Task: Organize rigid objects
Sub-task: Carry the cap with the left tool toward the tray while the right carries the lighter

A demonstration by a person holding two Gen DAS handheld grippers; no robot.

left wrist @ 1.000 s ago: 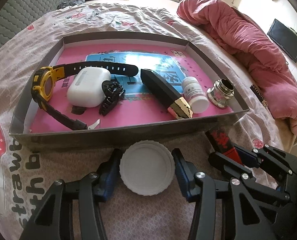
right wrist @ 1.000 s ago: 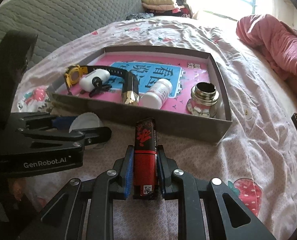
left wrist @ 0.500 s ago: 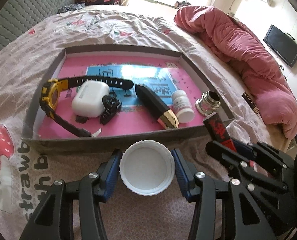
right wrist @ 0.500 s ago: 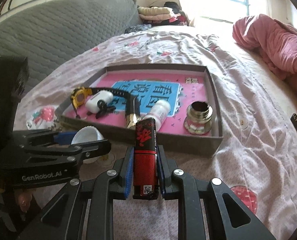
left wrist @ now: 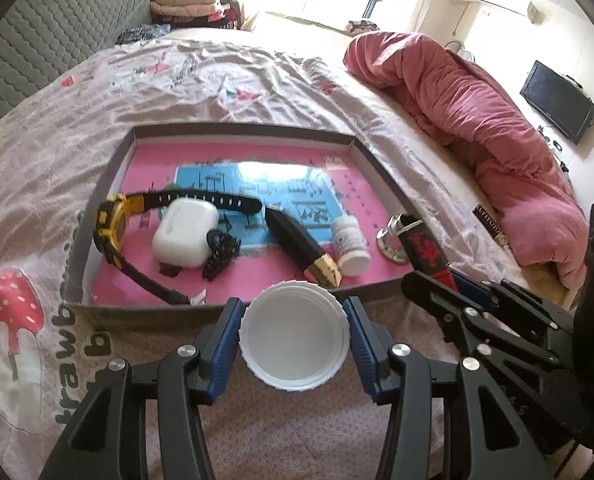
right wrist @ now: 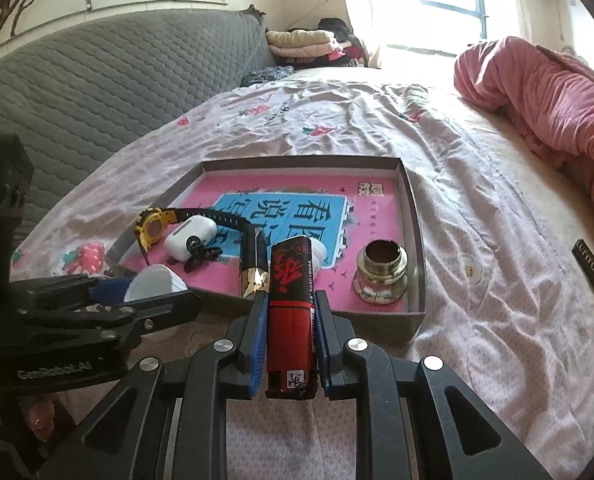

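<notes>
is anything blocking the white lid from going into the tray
Only the tray's near wall lies between the white lid, held in the left gripper, and the tray floor. Just beyond it sit the watch strap end and the black-and-gold case.

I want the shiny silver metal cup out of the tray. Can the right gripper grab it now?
Probably not yet. The right gripper is shut on a red and black tube, so its jaws are full. The silver metal cup itself stands uncovered in the tray's near corner.
</notes>
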